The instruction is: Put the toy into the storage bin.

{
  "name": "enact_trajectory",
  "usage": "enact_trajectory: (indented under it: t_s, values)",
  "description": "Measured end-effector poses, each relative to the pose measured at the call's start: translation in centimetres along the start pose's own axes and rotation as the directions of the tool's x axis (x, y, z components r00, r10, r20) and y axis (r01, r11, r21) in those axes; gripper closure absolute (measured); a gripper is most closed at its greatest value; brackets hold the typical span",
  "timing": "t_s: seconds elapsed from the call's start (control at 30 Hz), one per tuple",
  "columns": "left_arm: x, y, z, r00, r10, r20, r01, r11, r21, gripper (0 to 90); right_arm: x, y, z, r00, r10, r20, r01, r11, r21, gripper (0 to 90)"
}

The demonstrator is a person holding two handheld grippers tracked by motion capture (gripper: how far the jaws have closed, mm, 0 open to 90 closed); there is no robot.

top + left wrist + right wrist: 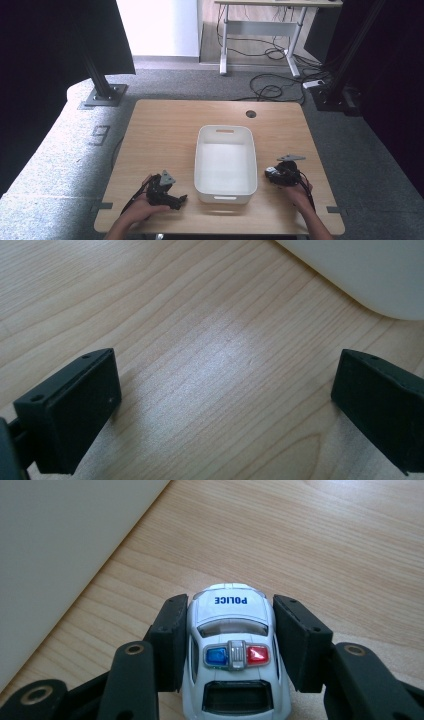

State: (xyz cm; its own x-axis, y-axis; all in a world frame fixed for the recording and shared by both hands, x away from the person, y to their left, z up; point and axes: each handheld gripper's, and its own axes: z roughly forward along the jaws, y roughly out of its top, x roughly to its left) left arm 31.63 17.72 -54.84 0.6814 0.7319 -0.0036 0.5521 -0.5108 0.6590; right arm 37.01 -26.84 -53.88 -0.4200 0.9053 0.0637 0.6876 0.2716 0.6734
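A white toy police car (231, 635) with a blue and red light bar stands on the wooden table (165, 130). My right gripper (227, 611) has a jaw pressed against each side of the car. It sits just right of the white plastic bin (225, 131), near that bin's front right corner. My left gripper (227, 385) rests low over bare wood with its jaws wide apart and nothing between them. In the high view the left gripper (176, 200) lies left of the bin's front left corner, and the right gripper (274, 174) is held by a hand.
The bin's inside looks empty. Its white wall (60, 540) runs close along the left of the right gripper view, and its rounded corner (360, 270) shows at the top right of the left gripper view. A cable hole (251, 114) lies at the table's far edge.
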Motion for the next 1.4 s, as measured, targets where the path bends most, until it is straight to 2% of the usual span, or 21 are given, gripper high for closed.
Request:
enact_trajectory:
  t_s: [0.23, 0.4, 0.5, 0.67, 0.7, 0.73, 1.03, 1.4]
  values:
    - [0.0, 0.0, 0.0, 1.0, 0.0, 0.0, 0.0, 1.0, 0.0, 0.0, -0.4, 0.0, -0.4, 0.9996, 0.012, -0.024, -0.012, 1.0, 0.003, 46.2]
    - [0.0, 0.0, 0.0, 1.0, 0.0, 0.0, 0.0, 1.0, 0.0, 0.0, -0.3, 0.0, -0.9, 0.9997, 0.005, -0.023, -0.005, 1.0, 0.012, 48.9]
    - [0.0, 0.0, 0.0, 1.0, 0.001, 0.001, -0.001, 1.0, 0.0, 0.0, -0.3, 0.1, -0.7, 0.9997, 0.009, -0.022, -0.009, 1.0, 0.008, 48.6]
    - [0.0, 0.0, 0.0, 1.0, 0.001, 0.0, -0.001, 1.0, 0.0, 0.0, -0.2, 0.6, 0.3, 0.9997, 0.012, -0.022, -0.011, 0.999, 0.036, 42.7]
    - [0.0, 0.0, 0.0, 1.0, 0.001, 0.0, -0.001, 1.0, 0.0, 0.0, -0.2, 0.7, 0.5, 0.9997, 0.008, -0.021, -0.007, 0.999, 0.035, 43.6]
    - [0.0, 0.0, 0.0, 1.0, 0.001, 0.001, -0.001, 1.0, 0.0, 0.0, -0.2, 0.9, 0.6, 0.9998, 0.008, -0.015, -0.008, 0.999, 0.037, 48.6]
    - [0.0, 0.0, 0.0, 1.0, 0.001, 0.0, -0.001, 1.0, 0.0, 0.0, 0.1, 1.0, 0.4, 0.9999, -0.002, 0.013, 0.002, 0.999, 0.046, 50.1]
    - [0.0, 0.0, 0.0, 1.0, 0.001, -0.001, -0.001, 1.0, 0.0, 0.0, -0.5, 1.4, -1.9, 0.9988, 0.04, -0.027, -0.041, 0.999, -0.021, 50.2]
